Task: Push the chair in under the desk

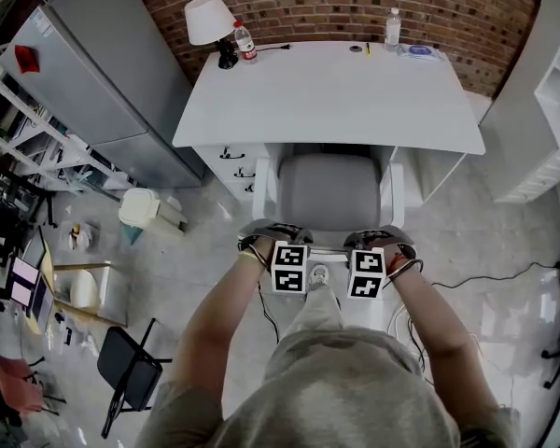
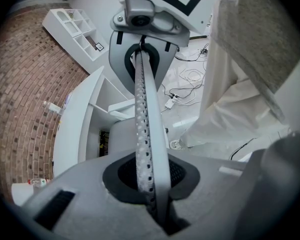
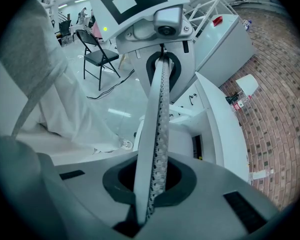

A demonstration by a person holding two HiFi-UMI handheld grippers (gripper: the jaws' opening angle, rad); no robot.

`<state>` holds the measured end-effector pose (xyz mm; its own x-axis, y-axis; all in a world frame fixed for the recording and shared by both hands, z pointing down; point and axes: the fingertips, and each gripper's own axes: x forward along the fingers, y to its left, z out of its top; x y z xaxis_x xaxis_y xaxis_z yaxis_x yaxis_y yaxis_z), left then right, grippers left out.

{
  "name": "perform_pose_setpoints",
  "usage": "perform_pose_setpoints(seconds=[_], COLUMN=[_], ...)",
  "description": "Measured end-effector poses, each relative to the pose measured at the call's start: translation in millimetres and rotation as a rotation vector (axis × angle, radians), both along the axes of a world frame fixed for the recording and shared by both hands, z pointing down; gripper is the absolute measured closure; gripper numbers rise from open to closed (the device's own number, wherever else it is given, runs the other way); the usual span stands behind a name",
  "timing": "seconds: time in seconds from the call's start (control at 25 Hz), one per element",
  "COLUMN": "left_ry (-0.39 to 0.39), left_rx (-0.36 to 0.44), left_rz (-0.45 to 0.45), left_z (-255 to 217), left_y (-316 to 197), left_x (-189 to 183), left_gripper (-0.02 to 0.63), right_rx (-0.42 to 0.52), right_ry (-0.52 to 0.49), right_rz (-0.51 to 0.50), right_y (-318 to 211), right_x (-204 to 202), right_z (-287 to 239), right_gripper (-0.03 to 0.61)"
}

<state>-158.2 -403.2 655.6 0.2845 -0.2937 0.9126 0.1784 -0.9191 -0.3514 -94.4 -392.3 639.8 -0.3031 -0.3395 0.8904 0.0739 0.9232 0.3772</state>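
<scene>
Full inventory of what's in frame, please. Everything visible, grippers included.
desk: one, white, against the brick wall
chair: one, grey seat, white frame, at the desk's front opening
lamp: one, white shade, desk's back left corner
bottles: two, clear, one by the lamp, one at the desk's back right
cabinet: one, grey, left of the desk
shelf unit: one, white, right of the desk
folding chair: one, black, floor at lower left
left gripper: shut on the chair's backrest edge
right gripper: shut on the same edge
</scene>
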Motion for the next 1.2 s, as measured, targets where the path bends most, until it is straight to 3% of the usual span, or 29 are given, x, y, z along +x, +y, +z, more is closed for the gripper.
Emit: perform_pose_setpoints(seconds=[0.36, 0.48, 0.52, 1.2], left_ry=[0.042, 0.064, 0.068, 0.127], left_rx=[-0.053, -0.058, -0.06, 0.019], left_rz=[-0.096, -0.117, -0.122, -0.134], left_z=[-4, -8, -10, -43], left_y=[-5, -6, -6, 2], left_x=[1, 5, 6, 12], left_gripper=[0.471, 0.449, 0.442, 0.394], right_rx=[0.001, -0.001, 0.0, 0.045], right_ry=[-0.004, -0.005, -0.008, -0.124], right_rz=[0.052, 0.067, 0.071, 0.117], right_y=[-4, -4, -4, 13], right_x=[2, 4, 4, -1], right_z=[-2, -4, -5, -40], right_gripper=[0.561, 0.46, 0.453, 0.417])
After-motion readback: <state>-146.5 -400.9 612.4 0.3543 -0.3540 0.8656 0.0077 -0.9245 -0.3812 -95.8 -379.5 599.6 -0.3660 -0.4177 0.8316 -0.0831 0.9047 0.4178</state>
